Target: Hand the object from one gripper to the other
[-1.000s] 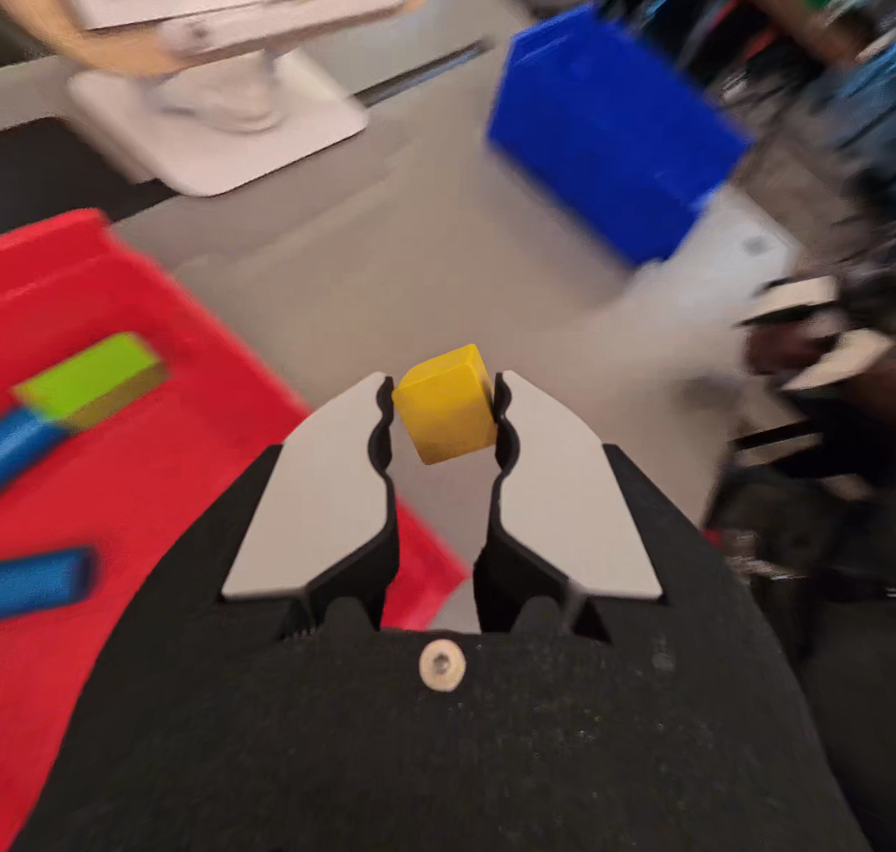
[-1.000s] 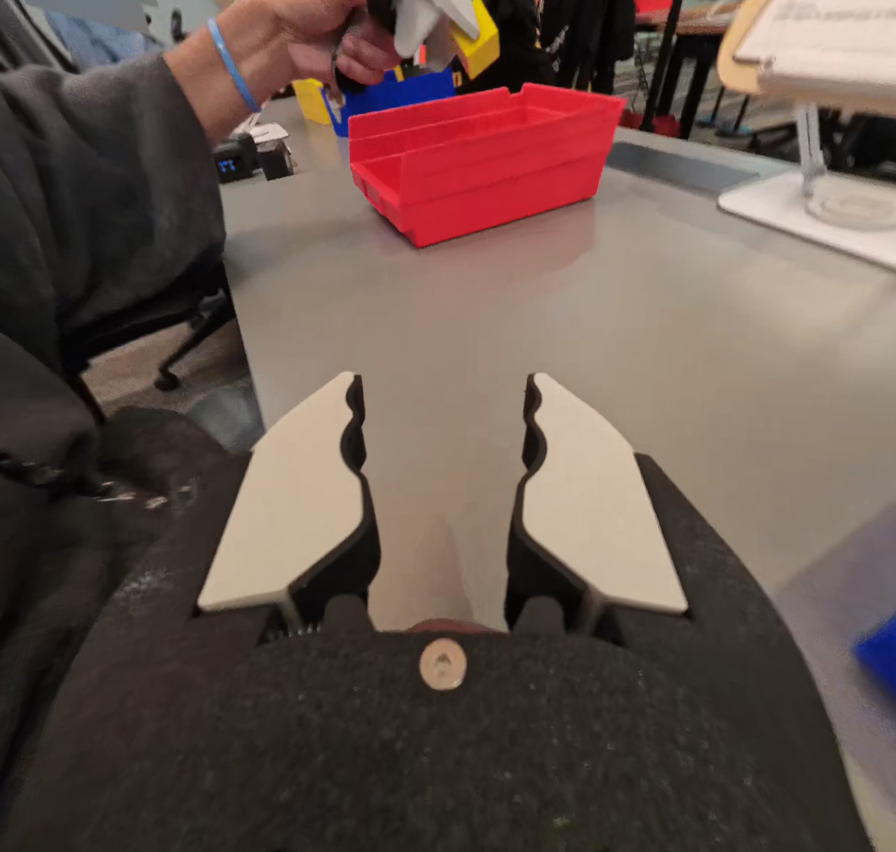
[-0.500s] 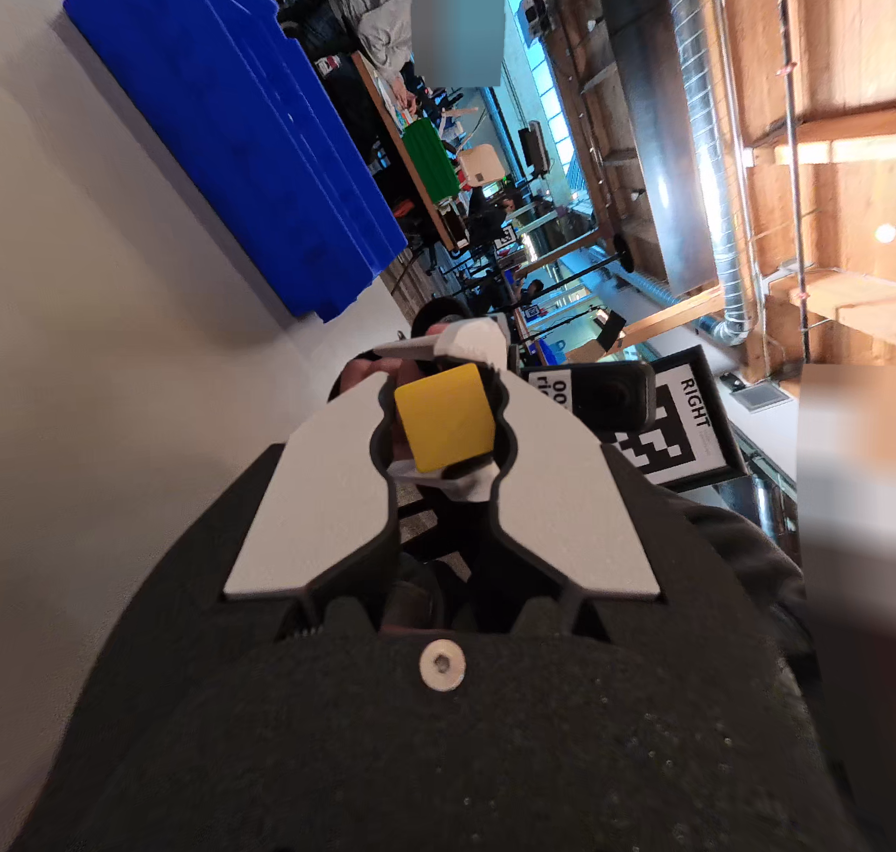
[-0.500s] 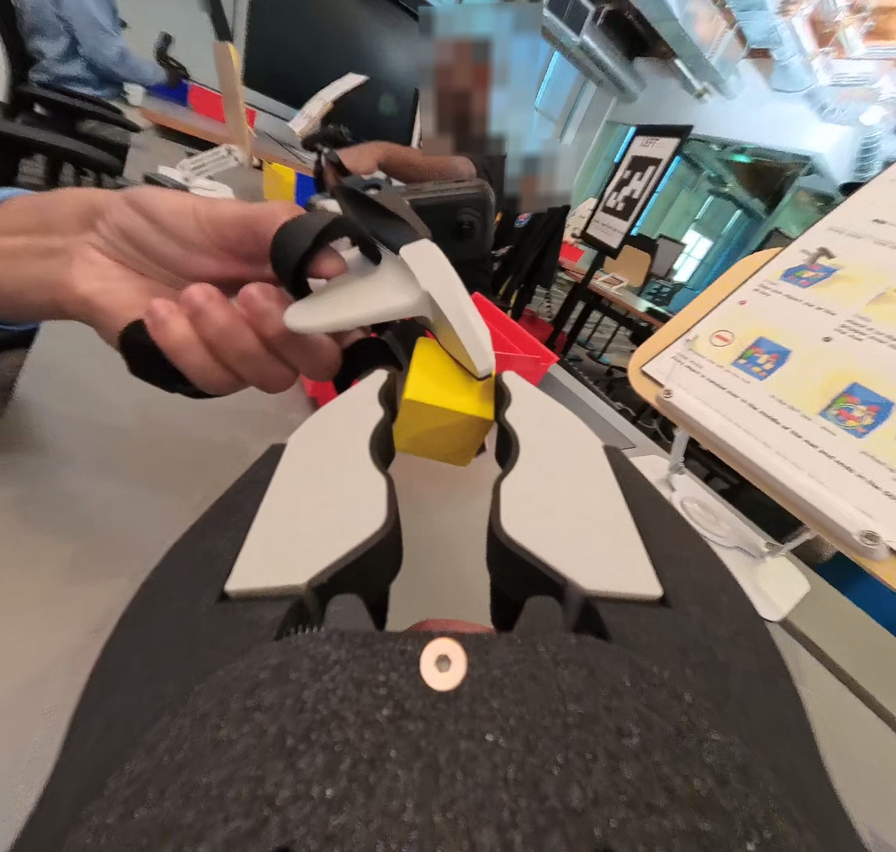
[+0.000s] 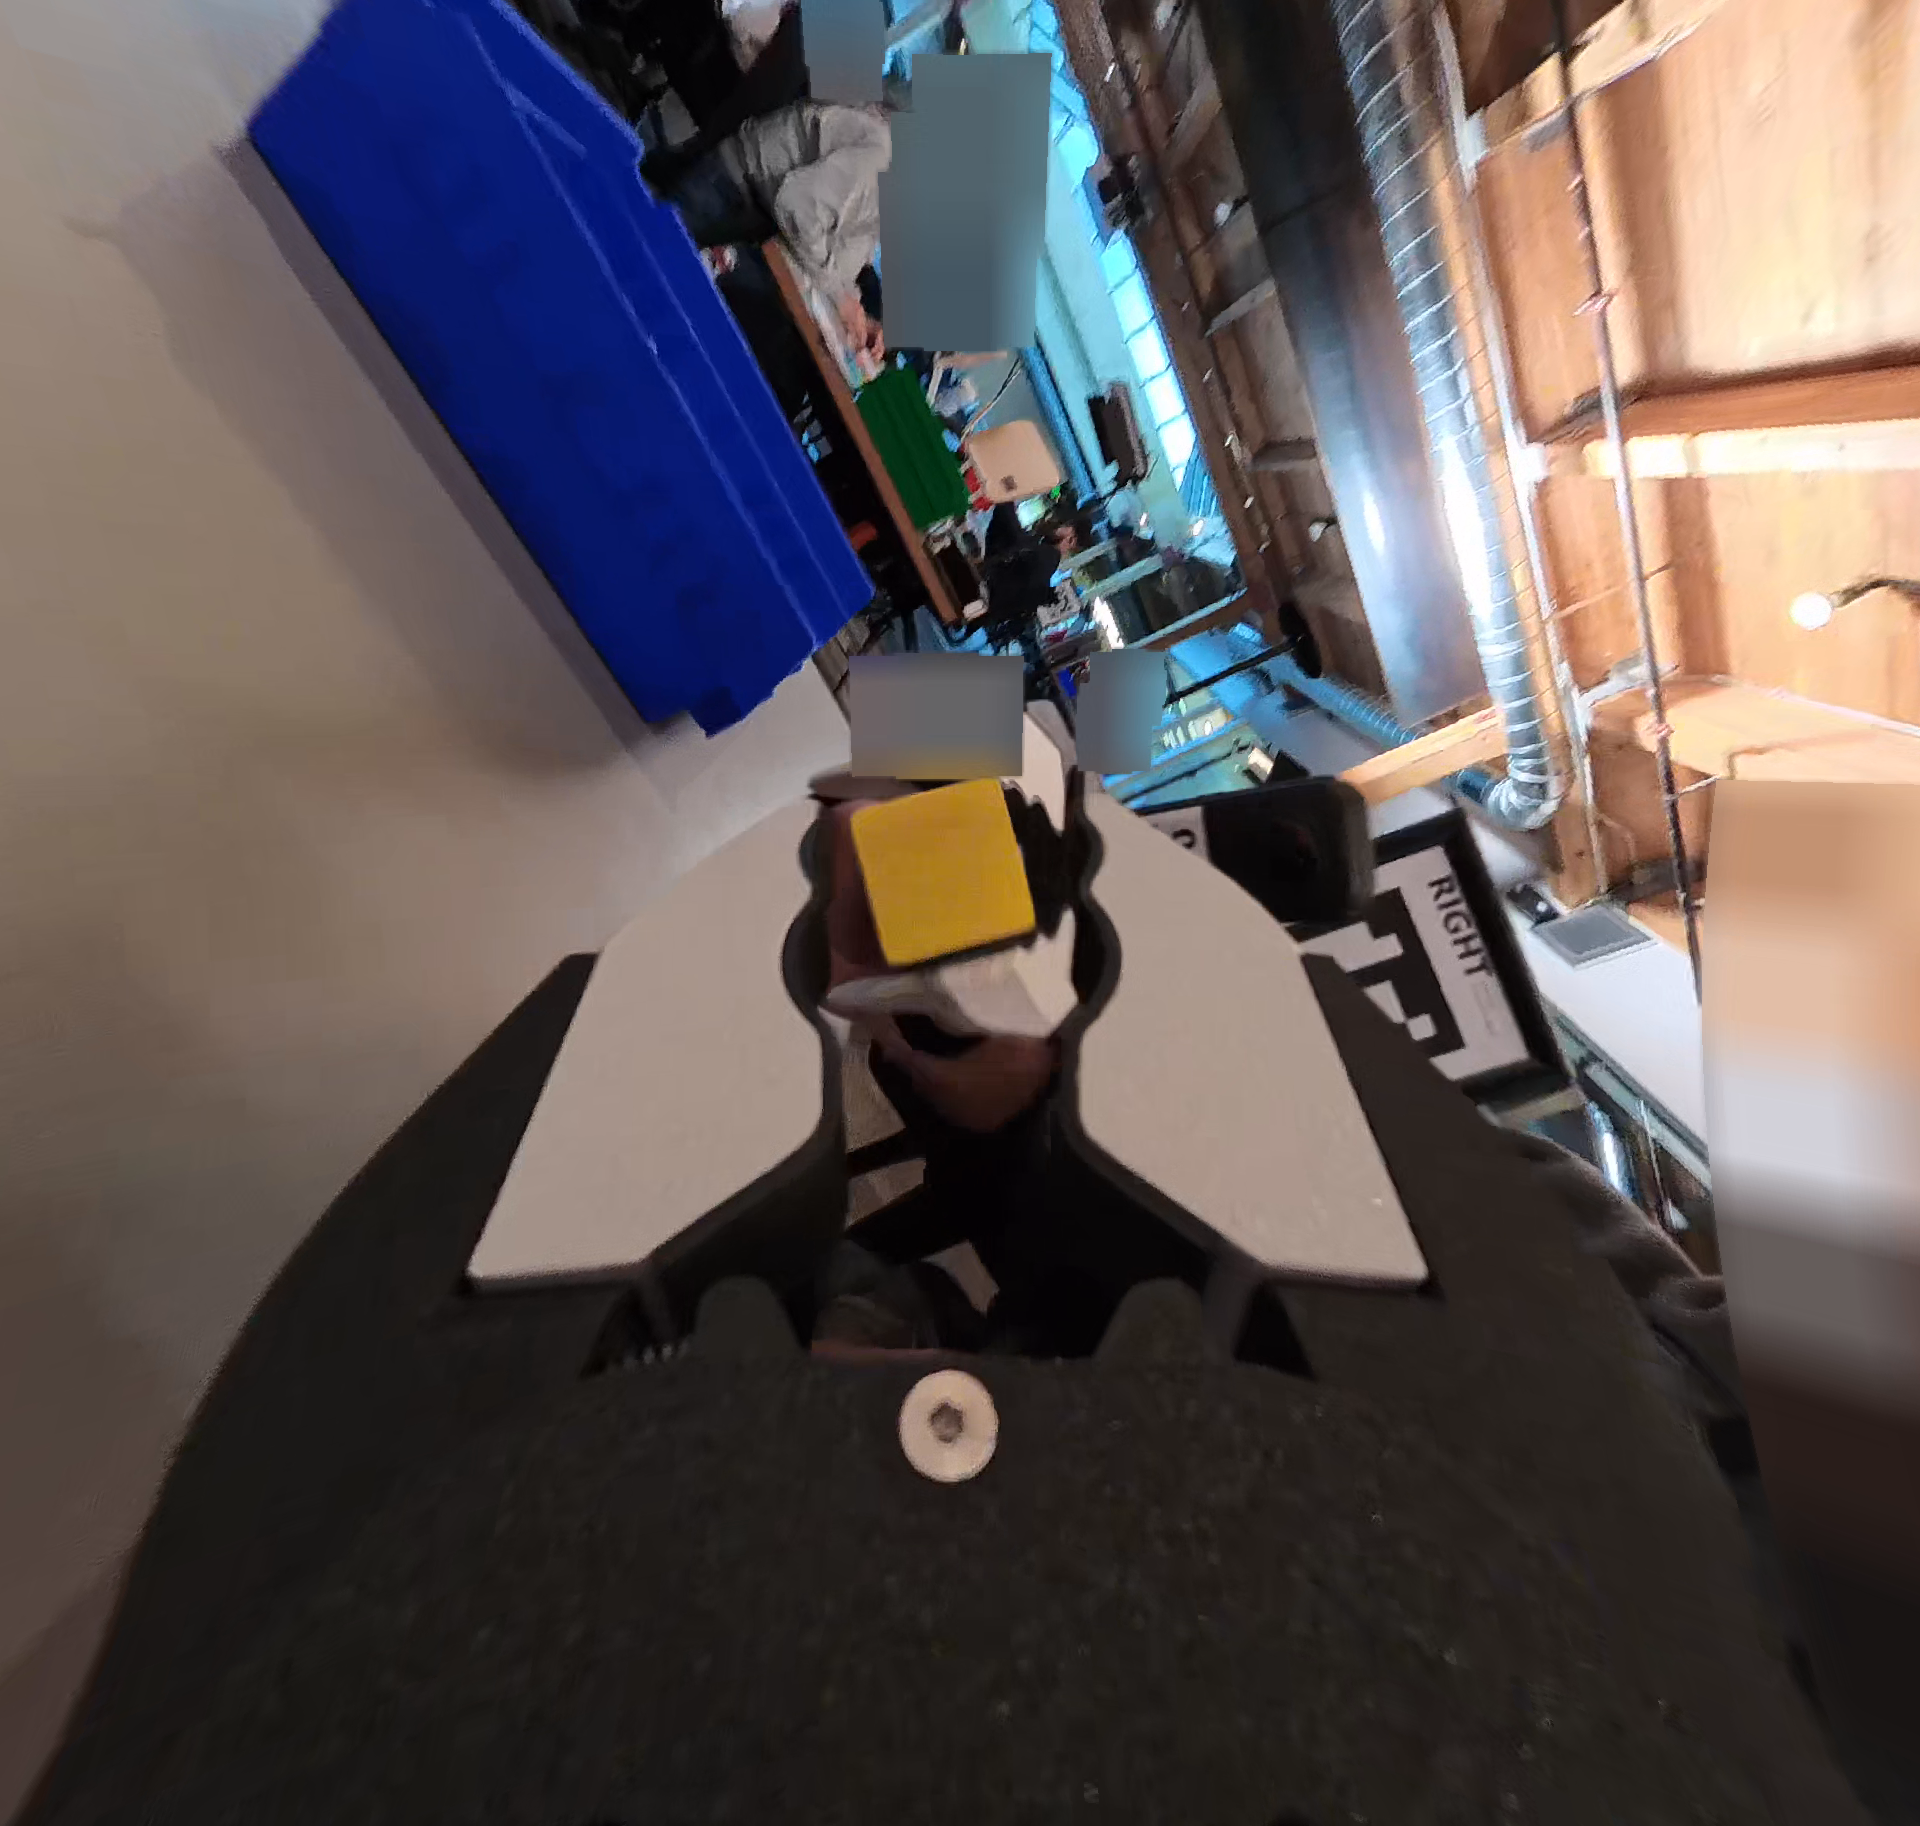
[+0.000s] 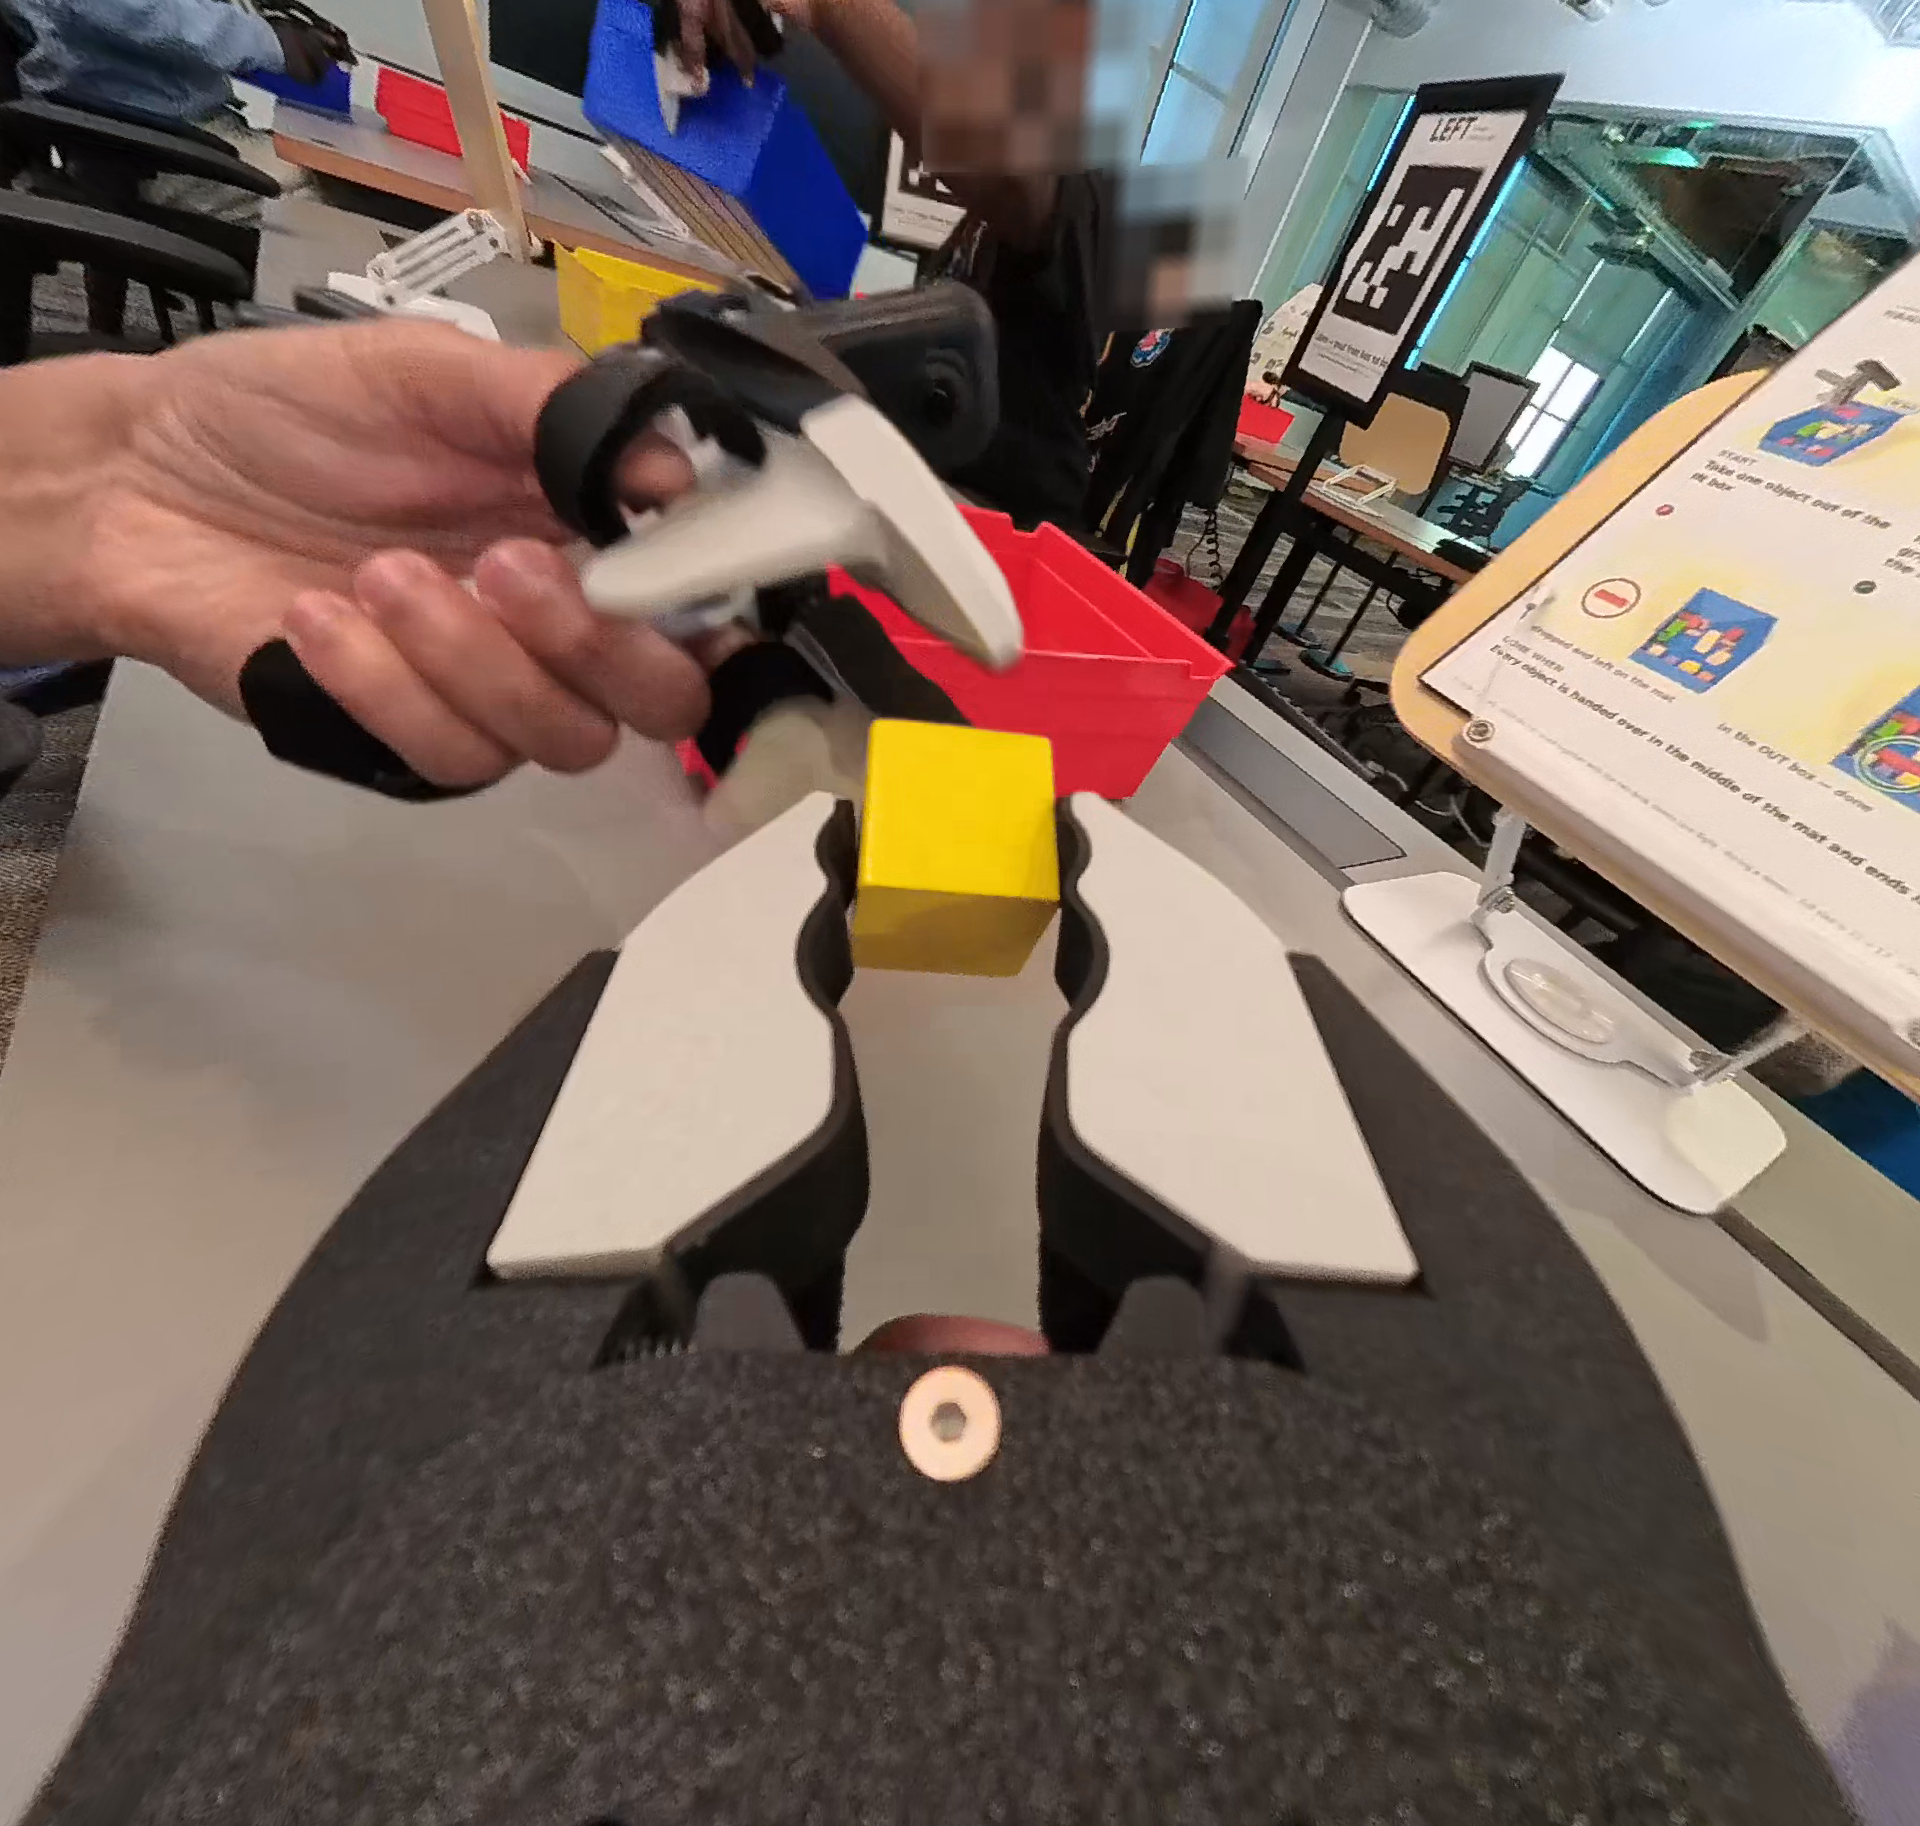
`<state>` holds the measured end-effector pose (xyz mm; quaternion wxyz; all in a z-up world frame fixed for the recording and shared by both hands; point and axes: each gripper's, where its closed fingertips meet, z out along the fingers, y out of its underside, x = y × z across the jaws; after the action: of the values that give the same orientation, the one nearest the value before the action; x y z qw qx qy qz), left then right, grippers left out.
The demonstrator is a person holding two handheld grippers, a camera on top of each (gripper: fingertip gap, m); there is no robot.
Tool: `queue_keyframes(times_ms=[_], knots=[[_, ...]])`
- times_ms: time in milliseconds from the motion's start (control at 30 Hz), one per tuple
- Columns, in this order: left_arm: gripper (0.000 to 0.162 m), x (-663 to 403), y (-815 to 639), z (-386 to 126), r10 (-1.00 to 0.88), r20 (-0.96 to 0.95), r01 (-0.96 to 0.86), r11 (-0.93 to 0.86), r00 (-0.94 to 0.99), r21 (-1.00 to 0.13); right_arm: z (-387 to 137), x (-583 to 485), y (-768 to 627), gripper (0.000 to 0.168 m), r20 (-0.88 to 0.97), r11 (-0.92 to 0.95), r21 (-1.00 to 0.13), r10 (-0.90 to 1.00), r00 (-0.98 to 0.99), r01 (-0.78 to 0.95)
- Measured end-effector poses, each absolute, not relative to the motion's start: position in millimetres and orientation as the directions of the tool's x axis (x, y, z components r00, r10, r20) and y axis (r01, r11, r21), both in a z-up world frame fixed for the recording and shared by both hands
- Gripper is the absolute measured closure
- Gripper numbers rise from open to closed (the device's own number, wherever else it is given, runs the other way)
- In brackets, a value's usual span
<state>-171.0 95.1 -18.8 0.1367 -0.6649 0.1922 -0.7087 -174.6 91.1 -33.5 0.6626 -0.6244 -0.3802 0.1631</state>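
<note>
Handover tip: keep right gripper [image 6: 954, 867] fingers clamped on yellow block [image 6: 954, 831], pull left gripper [image 5: 940, 877], fingers spread off it, straight back.

**A:** where's the yellow cube [image 6: 956, 841] rn?

**B:** pinched right at the tips of the right tongs [image 6: 954, 877], up off the surface, top face tipped a bit toward the camera. plain, glossy. sits between the spread tips of the left tongs [image 5: 943, 877] too, which aren't touching it.
</note>
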Motion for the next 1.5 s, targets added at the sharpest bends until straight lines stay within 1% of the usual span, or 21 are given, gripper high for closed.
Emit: queue_keyframes(times_ms=[33,133,200,233,300,333,400,500,567,667,700,767,867,967,1033,1100,1200,1267,1333,1400,1500], knots=[[0.112,-184.2,98.6,-17.7,-0.463,0.884,-0.029,-0.885,-0.068,-0.465,-31.2,-167.4,90.3,0.132,0.304,0.163,-0.95,0.683,0.664,0.267],[0.112,-226.3,96.4,-39.3,-0.584,0.804,0.037,-0.806,0.11,-0.59,3.7,-106.5,96.1,0.132,0.363,0.188,-0.931,0.558,0.746,0.312],[0.113,-245.1,80.5,-67.0,-0.639,0.732,0.017,-0.751,0.235,-0.661,39.9,-39.2,107.0,0.132,0.323,0.163,-0.946,0.459,0.828,0.279],[0.114,-250.7,69.2,-80.8,-0.643,0.718,-0.007,-0.746,0.267,-0.666,51.2,-2.9,114.7,0.132,0.294,0.117,-0.956,0.415,0.861,0.27],[0.118,-257.9,48.9,-97.9,-0.624,0.733,-0.025,-0.766,0.27,-0.642,45.9,78.8,135.8,0.133,0.329,-0.067,-0.931,0.274,0.904,0.359],[0.119,-260.2,42.7,-101.7,-0.605,0.752,-0.021,-0.782,0.26,-0.622,28.0,118.9,146.0,0.133,0.354,-0.206,-0.893,0.224,0.908,0.399],[0.119,-262.5,37.0,-100.9,-0.576,0.786,-0.008,-0.807,0.225,-0.59,-23.0,190.6,163.1,0.132,0.357,-0.472,-0.793,0.15,0.922,0.384],[0.12,-262.5,40.6,-94.5,-0.605,0.763,-0.009,-0.785,0.227,-0.619,-114.3,237.4,171.9,0.132,0.196,-0.774,-0.585,0.155,0.968,0.242],[0.12,-261.2,39.1,-94.8,-0.648,0.72,-0.039,-0.749,0.25,-0.661,-148.8,248.8,169.4,0.132,0.245,-0.858,-0.426,0.198,0.949,0.289],[0.12,-257.8,32.3,-100.7,-0.701,0.66,-0.109,-0.703,0.27,-0.703,-171.3,251.3,164.7,0.132,0.337,-0.896,-0.204,0.313,0.888,0.394],[0.12,-257.0,31.5,-102.6,-0.714,0.642,-0.125,-0.69,0.278,-0.713,-175.7,250.9,164.7,0.132,0.341,-0.9,-0.156,0.338,0.878,0.407],[0.12,-256.3,31.1,-106.0,-0.732,0.615,-0.146,-0.67,0.294,-0.728,-179.8,253.9,169.7,0.132,0.34,-0.913,-0.131,0.326,0.882,0.387],[0.12,-255.3,27.6,-111.3,-0.741,0.603,-0.186,-0.664,0.297,-0.724,-186.7,249.6,171.4,0.131,0.277,-0.935,-0.149,0.274,0.921,0.323],[0.12,-256.6,28.5,-113.1,-0.751,0.584,-0.196,-0.651,0.309,-0.734,-187.4,254.0,167.5,0.13,0.303,-0.949,-0.153,0.22,0.927,0.275],[0.12,-258.9,30.8,-117.1,-0.754,0.568,-0.208,-0.645,0.328,-0.735,-185.2,257.9,166.0,0.122,0.336,-0.954,-0.174,0.176,0.925,0.244],[0.12,-262.4,35.0,-118.9,-0.747,0.565,-0.205,-0.65,0.352,-0.732,-172.4,256.9,165.0,0.107,0.361,-0.941,-0.252,0.126,0.924,0.227],[0.12,-273.9,46.1,-114.8,-0.732,0.552,-0.18,-0.653,0.399,-0.736,-126.0,232.0,152.4,0.107,0.338,-0.852,-0.478,0.046,0.94,0.214],[0.12,-290.6,62.6,-103.7,-0.71,0.533,-0.145,-0.652,0.46,-0.744,-93.0,180.7,132.8,0.108,0.188,-0.714,-0.677,0.068,0.98,0.179],[0.117,-312.7,89.4,-80.3,-0.679,0.513,-0.068,-0.635,0.525,-0.77,-68.8,98.6,101.2,0.111,-0.049,-0.532,-0.842,0.236,0.97,0.087],[0.114,-340.4,128.6,-64.8,-0.58,0.483,-0.009,-0.646,0.656,-0.763,-66.6,28.1,60.2,0.113,-0.192,-0.443,-0.897,0.377,0.906,-0.006],[0.097,-364.9,193.6,-53.3,-0.407,0.432,0.034,-0.695,0.805,-0.718,-102.8,-35.6,23.2,0.107,-0.255,-0.457,-0.888,0.401,0.88,-0.05]])
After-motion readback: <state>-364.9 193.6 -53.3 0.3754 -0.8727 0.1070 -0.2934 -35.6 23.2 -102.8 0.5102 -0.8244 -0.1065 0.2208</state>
